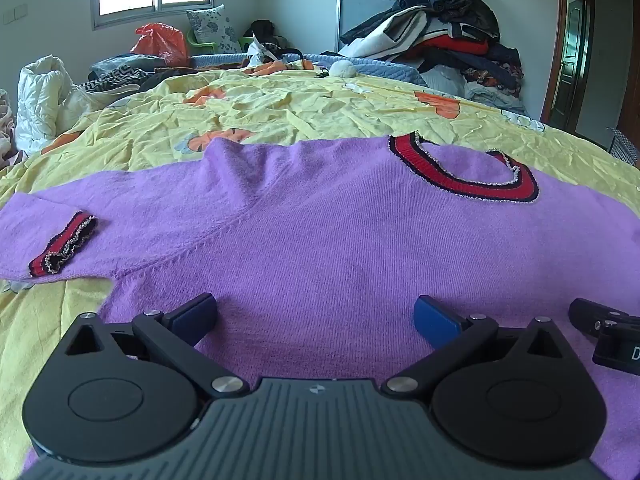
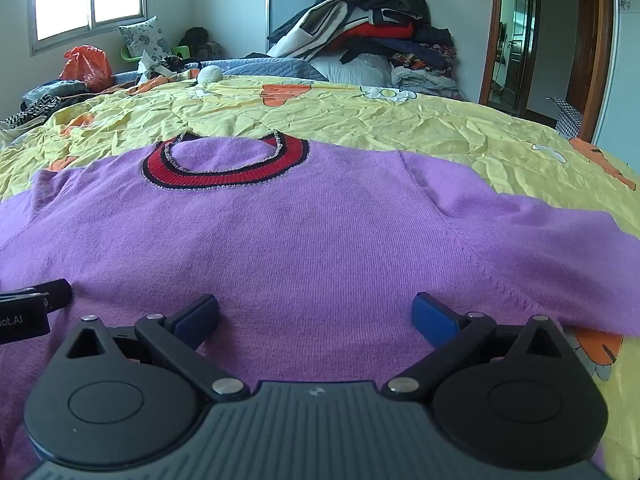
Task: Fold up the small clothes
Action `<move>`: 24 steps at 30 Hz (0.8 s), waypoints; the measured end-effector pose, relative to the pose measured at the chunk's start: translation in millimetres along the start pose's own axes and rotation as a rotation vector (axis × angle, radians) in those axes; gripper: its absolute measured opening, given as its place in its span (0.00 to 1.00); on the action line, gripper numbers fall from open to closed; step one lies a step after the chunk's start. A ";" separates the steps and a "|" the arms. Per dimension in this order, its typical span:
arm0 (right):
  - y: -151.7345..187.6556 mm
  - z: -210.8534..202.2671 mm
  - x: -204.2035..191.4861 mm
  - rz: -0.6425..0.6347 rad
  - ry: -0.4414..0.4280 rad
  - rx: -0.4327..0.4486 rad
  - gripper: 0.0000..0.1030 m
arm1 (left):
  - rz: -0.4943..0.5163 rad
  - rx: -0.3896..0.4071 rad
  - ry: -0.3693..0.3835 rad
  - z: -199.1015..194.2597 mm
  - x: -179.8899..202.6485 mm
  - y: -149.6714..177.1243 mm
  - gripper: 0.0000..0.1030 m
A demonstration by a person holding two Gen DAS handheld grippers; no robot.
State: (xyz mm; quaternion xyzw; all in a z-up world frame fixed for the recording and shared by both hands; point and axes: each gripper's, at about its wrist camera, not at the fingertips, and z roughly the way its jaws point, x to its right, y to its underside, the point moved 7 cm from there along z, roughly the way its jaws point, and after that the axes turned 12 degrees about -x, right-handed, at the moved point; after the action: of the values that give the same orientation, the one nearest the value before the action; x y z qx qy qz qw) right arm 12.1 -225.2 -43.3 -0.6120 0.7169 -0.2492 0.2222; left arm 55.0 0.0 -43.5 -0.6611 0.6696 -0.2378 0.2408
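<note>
A small purple knit sweater with a red and black collar lies flat, front up, on a yellow bedsheet. Its left sleeve, with a striped cuff, stretches out to the left; the other sleeve runs off to the right. My left gripper hovers wide open over the sweater's lower left body, nothing between its blue pads. My right gripper is open over the lower right body. Each gripper shows at the edge of the other's view.
Piled clothes tower at the bed's far right corner. An orange plastic bag, a pillow and dark garments line the far edge. A white padded coat lies at the left. An open doorway is at the right.
</note>
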 end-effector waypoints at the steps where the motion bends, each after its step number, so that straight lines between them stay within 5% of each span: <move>1: 0.0 0.0 0.0 -0.001 0.001 0.000 1.00 | 0.001 0.000 -0.001 0.1 -0.2 -0.1 1.00; 24: 0.2 0.1 0.0 -0.001 0.001 0.001 1.00 | 0.005 0.004 -0.006 0.0 -0.1 -0.1 1.00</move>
State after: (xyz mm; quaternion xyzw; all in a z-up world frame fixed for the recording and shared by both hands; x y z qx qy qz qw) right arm 12.0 -225.2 -43.5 -0.6122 0.7165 -0.2502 0.2219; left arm 55.1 0.1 -43.4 -0.6596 0.6702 -0.2365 0.2446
